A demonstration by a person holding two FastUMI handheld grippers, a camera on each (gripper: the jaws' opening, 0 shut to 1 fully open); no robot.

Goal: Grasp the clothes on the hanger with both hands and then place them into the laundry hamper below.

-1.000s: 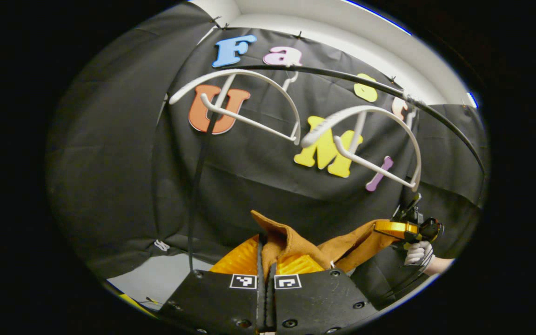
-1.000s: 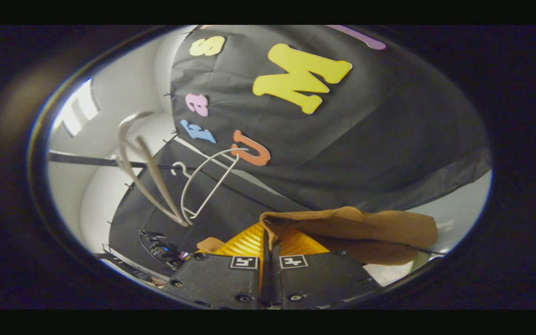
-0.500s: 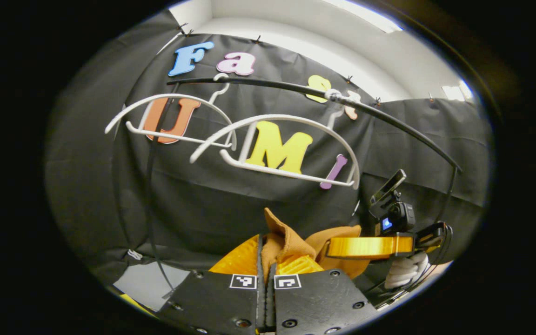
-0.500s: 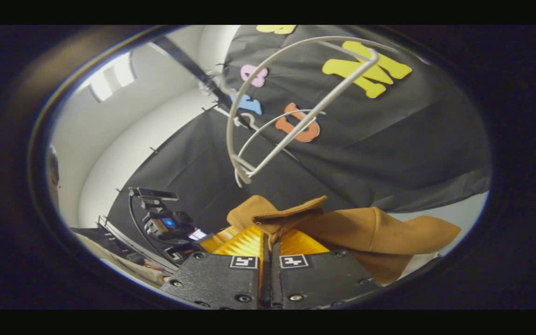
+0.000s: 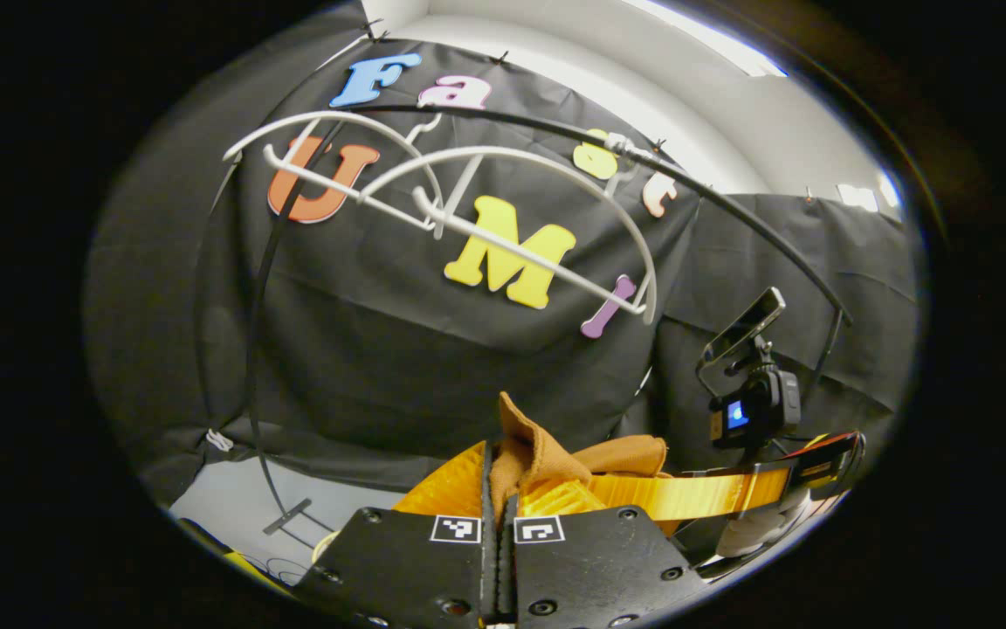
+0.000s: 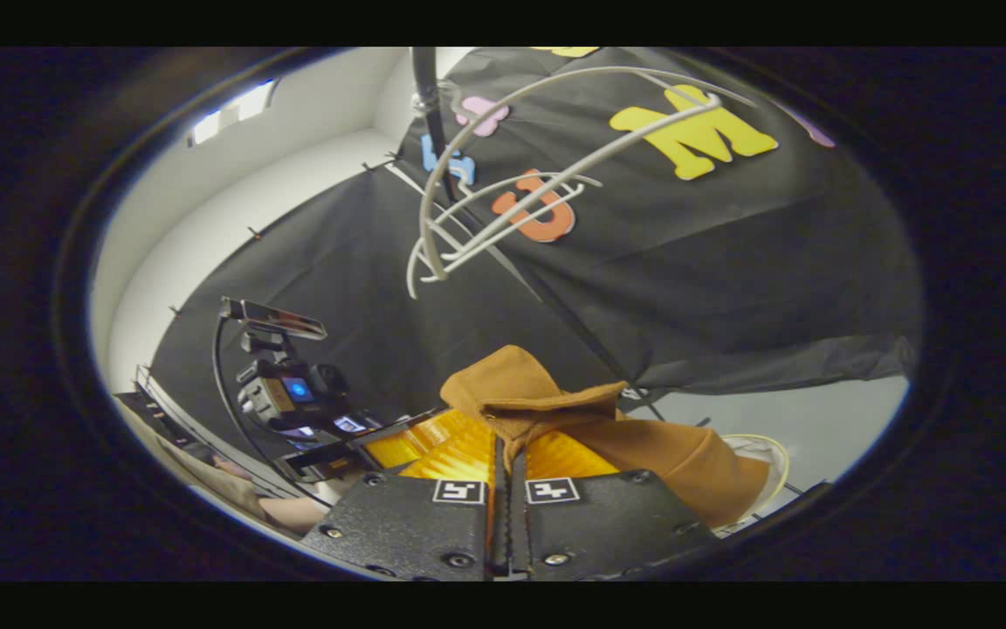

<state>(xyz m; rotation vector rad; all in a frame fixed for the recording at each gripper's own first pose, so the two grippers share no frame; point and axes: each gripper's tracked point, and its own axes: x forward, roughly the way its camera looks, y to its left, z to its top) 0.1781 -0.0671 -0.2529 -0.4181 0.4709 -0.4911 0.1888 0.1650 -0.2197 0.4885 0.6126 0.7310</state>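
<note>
Left gripper view first: the left gripper [image 5: 499, 489] has its 2 fingers pinched tight together, and a fold of the brown garment [image 5: 538, 450] is caught right between them, poking up above the tips. The cloth runs off to the right, where the right gripper [image 5: 686, 494] comes in sideways, close alongside, with a small camera [image 5: 752, 406] mounted on top and a phone-like plate above that; a gloved hand [image 5: 752, 533] sits under it at the edge. From here I cannot tell how the right gripper's fingers are set. Up above, 2 white hangers [image 5: 503, 218] dangle bare on the dark curved rail [image 5: 730, 205], well clear of the garment, the 1 nearer tilted down to the right. A thin black upright [image 5: 254, 349] drops down the left to the pale floor [image 5: 232, 507]. Over to the right gripper view: the right gripper's own fingers [image 6: 555, 454] are closed flat on the same brown garment, a hood-like bunch rising over the tips and the rest draping down to the right. Just past that drape, low at the right edge, a pale rounded rim [image 6: 769, 459] peeks out, too hidden to identify. At left the left gripper sits near, its camera and a sleeve [image 6: 232, 494] below. The 2 hangers hang empty on the rail overhead.
</note>
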